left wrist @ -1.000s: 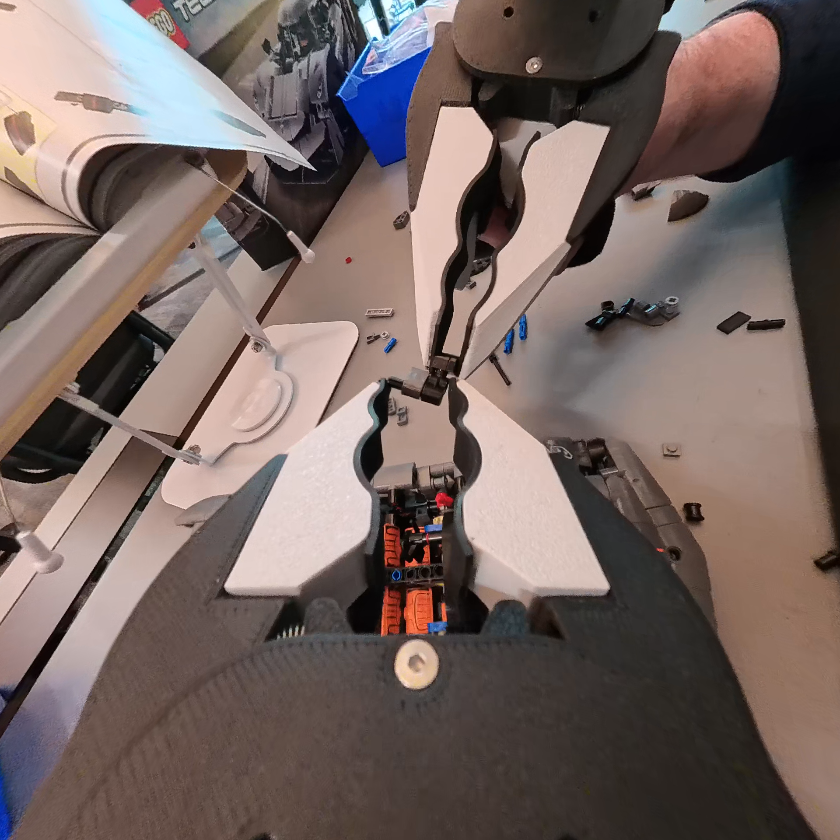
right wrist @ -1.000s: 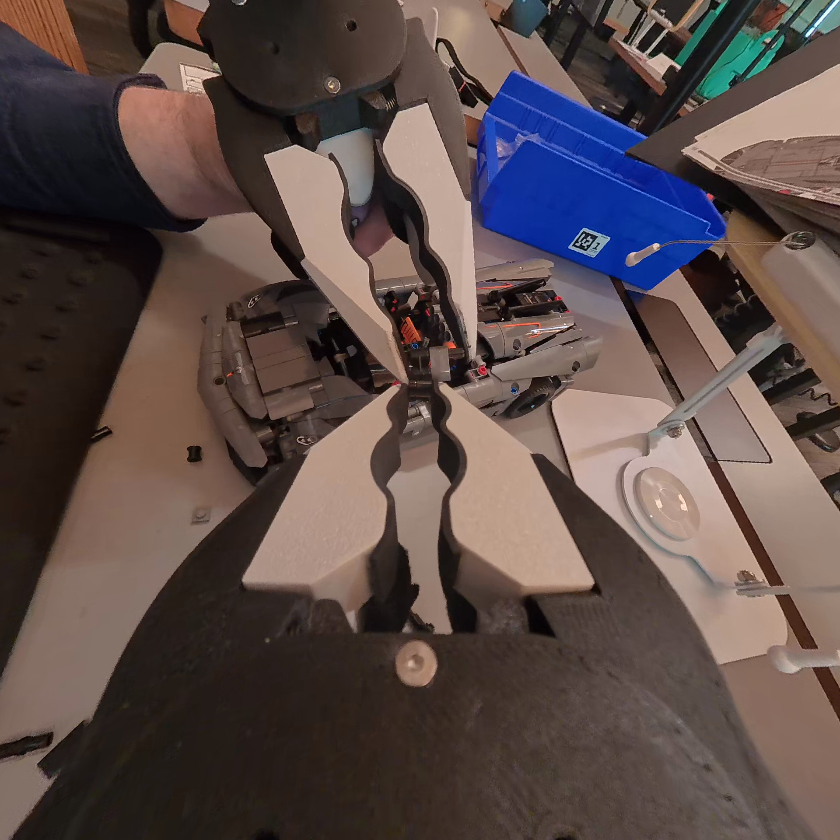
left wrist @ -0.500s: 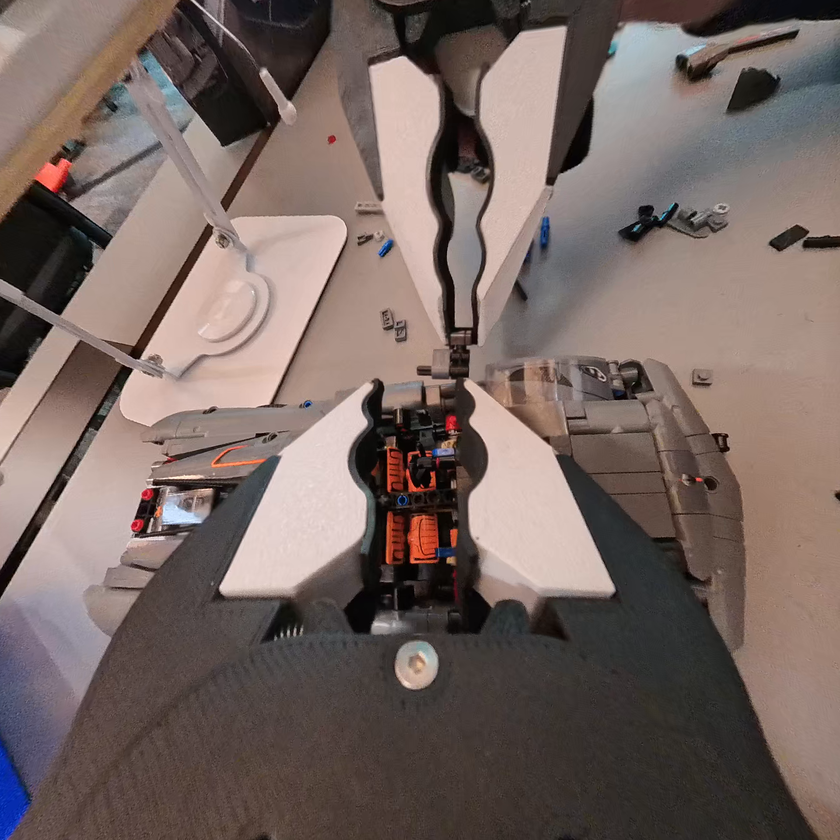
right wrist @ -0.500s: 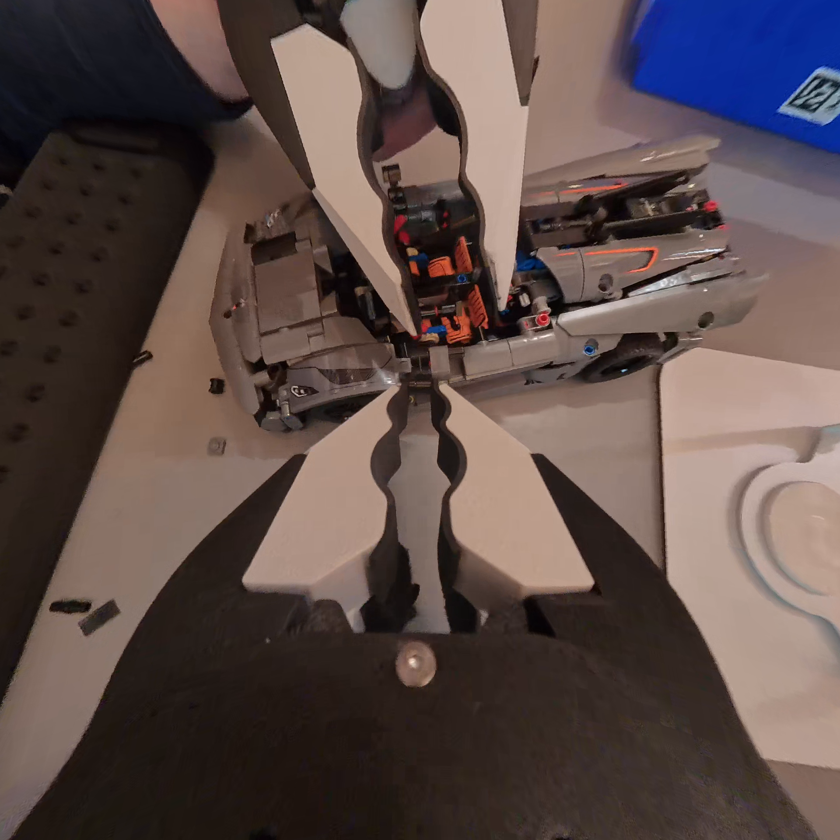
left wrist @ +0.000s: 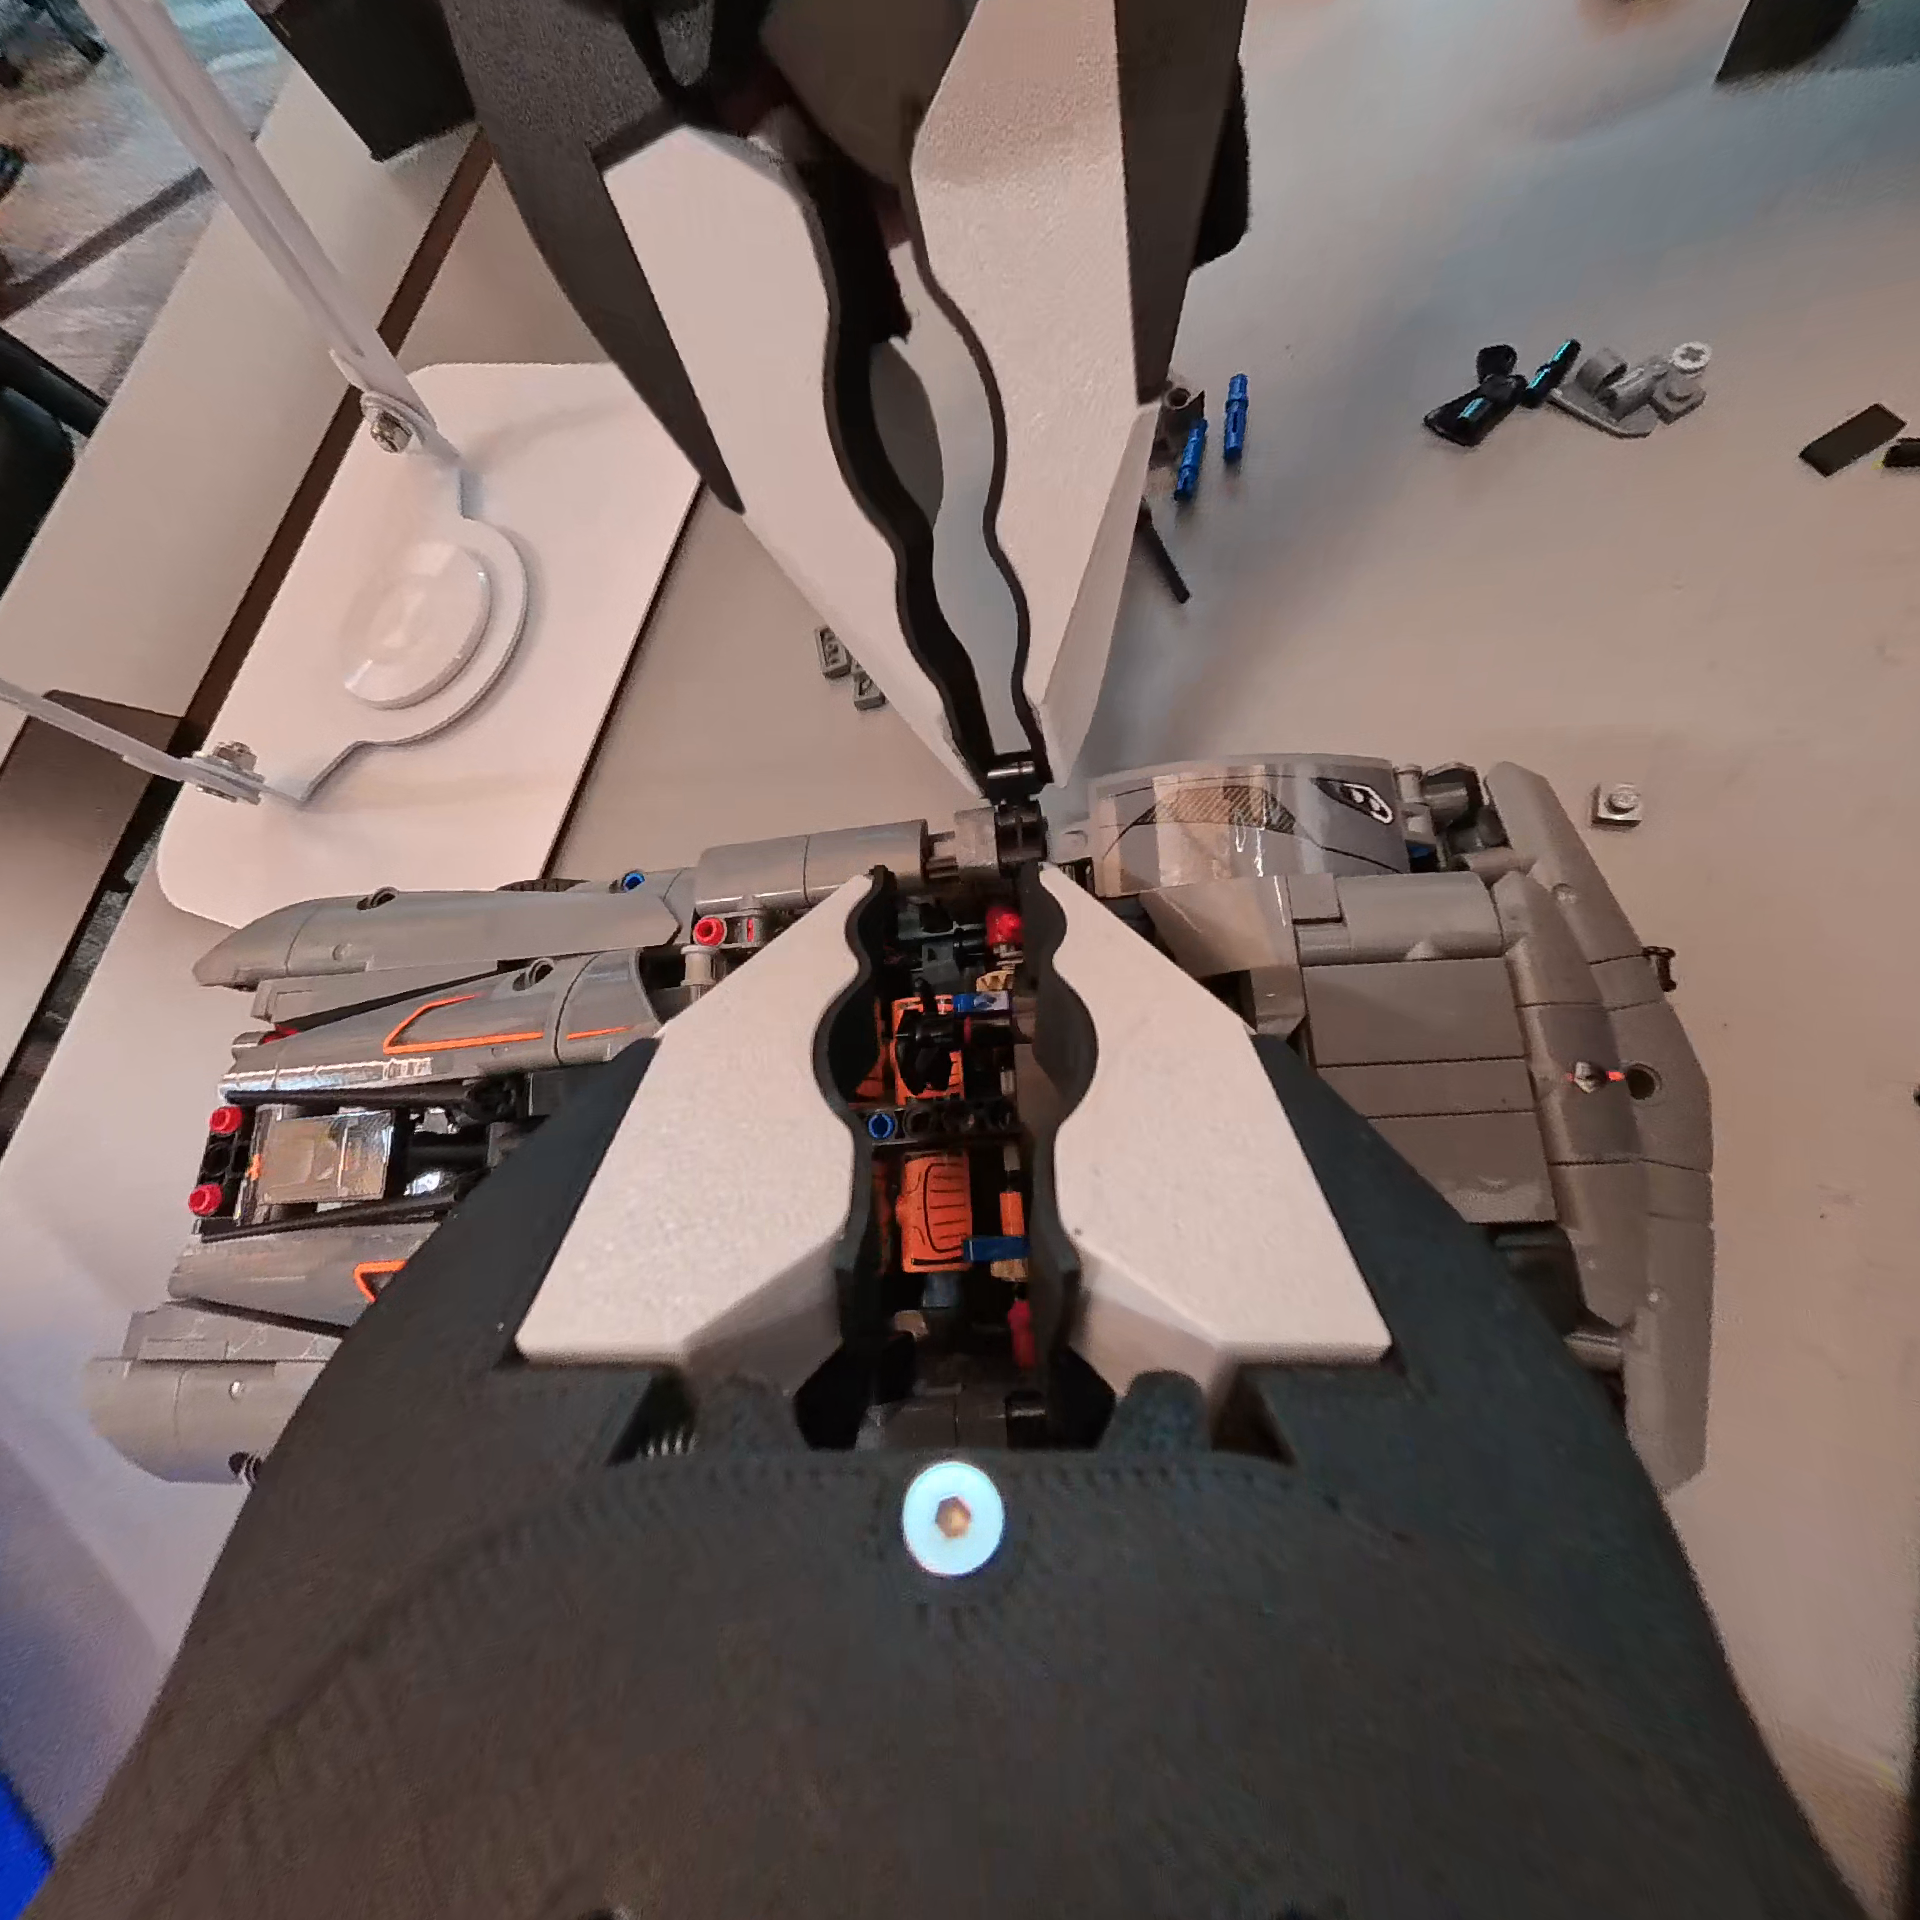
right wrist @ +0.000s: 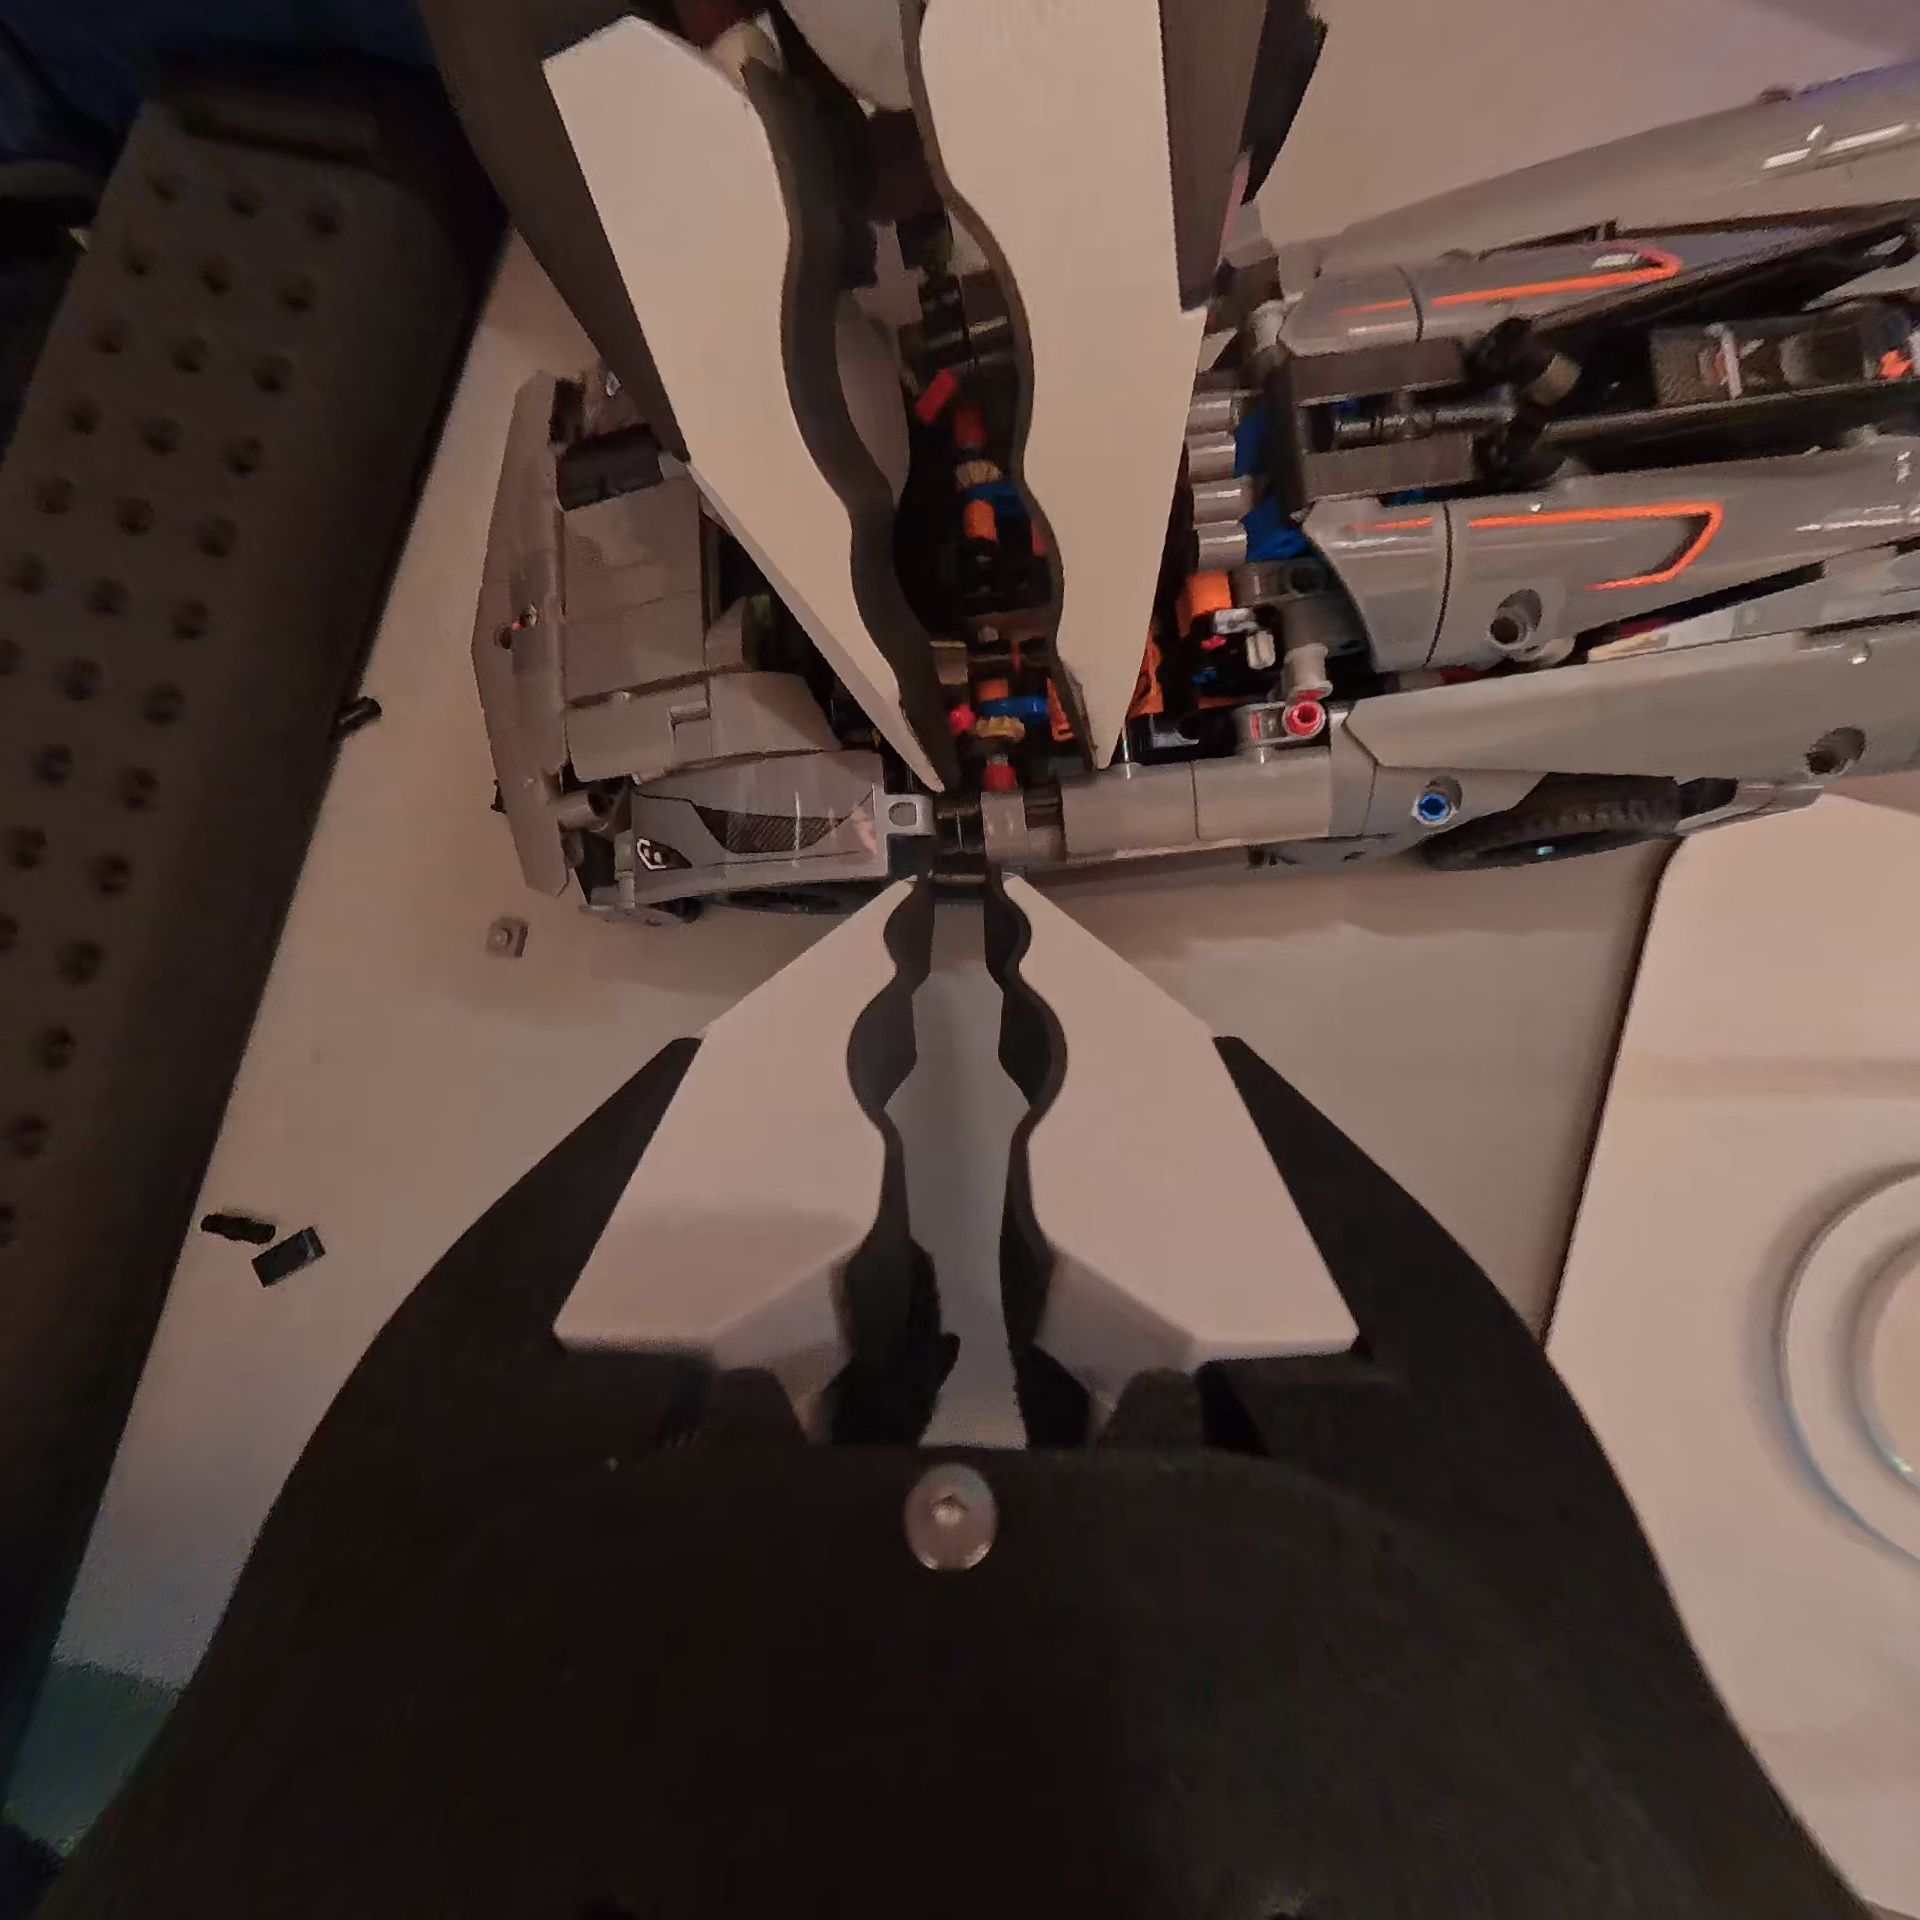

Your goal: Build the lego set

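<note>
Item: small black plastic connector piece (left wrist: 1010, 774), pinched in our right gripper (right wrist: 954, 883) fingers, touching the long grey brick-built car (left wrist: 1403, 997) sill, crosswise on the desk (left wrist: 1455, 644). Left gripper (left wrist: 951, 883) fingers parted, empty, opposite.

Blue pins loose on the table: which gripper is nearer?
Right. In the left wrist view the right gripper reaches in from the far side, one finger right beside the blue pins. The left gripper hangs over the car model, farther away.
</note>
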The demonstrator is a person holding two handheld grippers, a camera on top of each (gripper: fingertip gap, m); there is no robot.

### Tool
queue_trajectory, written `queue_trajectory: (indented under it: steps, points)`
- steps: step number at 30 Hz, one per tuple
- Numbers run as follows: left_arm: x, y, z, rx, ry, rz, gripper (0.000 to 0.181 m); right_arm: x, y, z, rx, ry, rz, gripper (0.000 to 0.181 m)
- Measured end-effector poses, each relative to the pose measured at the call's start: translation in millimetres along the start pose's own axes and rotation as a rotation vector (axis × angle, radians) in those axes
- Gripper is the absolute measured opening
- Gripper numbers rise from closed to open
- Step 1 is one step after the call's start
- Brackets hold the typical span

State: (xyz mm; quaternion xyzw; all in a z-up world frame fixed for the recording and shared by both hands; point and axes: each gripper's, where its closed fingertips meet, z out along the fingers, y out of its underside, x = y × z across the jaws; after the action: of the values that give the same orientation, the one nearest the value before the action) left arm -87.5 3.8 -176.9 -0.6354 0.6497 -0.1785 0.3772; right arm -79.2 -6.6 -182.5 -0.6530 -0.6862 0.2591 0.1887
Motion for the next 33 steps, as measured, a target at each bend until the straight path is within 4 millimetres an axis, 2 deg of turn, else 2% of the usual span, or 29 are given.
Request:
queue_trajectory:
  steps: [9, 22, 33]
  points:
    - [-0.9, 1.7, 0.8, -0.016, -0.011, -0.003, 0.019, 1.8, -1.3, -0.5, -0.041, 0.006, 0.008, 0.008]
    - [-8.4, 3.1, 1.2, -0.024, -0.047, -0.058, 0.033, 2.3, 0.1, 0.2, -0.042, 0.009, 0.03, 0.008]
    - [-7.0, 7.5, 2.5, -0.065, -0.032, -0.103, 0.03, 2.4, -0.4, 0.8, -0.043, 0.005, 0.048, 0.008]
